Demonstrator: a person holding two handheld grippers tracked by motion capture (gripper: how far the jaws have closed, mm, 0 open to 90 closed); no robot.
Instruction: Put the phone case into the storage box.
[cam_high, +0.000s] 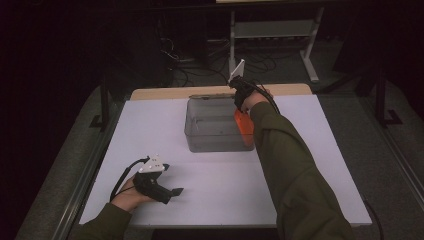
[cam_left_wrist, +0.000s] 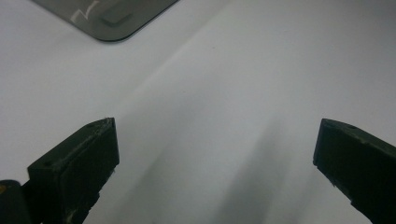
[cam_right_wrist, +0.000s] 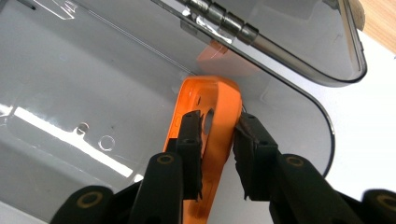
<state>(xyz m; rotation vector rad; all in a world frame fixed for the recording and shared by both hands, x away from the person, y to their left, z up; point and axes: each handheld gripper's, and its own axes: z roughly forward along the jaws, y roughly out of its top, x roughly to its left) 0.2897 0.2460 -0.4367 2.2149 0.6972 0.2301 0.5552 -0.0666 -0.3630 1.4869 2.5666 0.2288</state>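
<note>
A clear grey plastic box (cam_high: 212, 131) stands open at the middle of the white table (cam_high: 310, 170), its lid (cam_right_wrist: 299, 37) hinged back. My right gripper (cam_high: 240, 106) reaches down into the box's right end. In the right gripper view its jaws (cam_right_wrist: 217, 128) are shut on a flat orange plastic case (cam_right_wrist: 212, 100) with holes, which stands tilted against the box wall; the case's lower part is hidden by the jaws. My left gripper (cam_high: 171, 178) rests low over the table's near left, open, with nothing between its fingers (cam_left_wrist: 88, 154). A corner of the box (cam_left_wrist: 112, 18) shows beyond them.
The table's wooden far edge (cam_high: 165, 93) lies behind the box. A person's green-sleeved right arm (cam_high: 295, 175) stretches across the table's right half. Beyond the table are a metal stand (cam_high: 272, 30) and loose cables (cam_high: 200, 65) on the dark floor.
</note>
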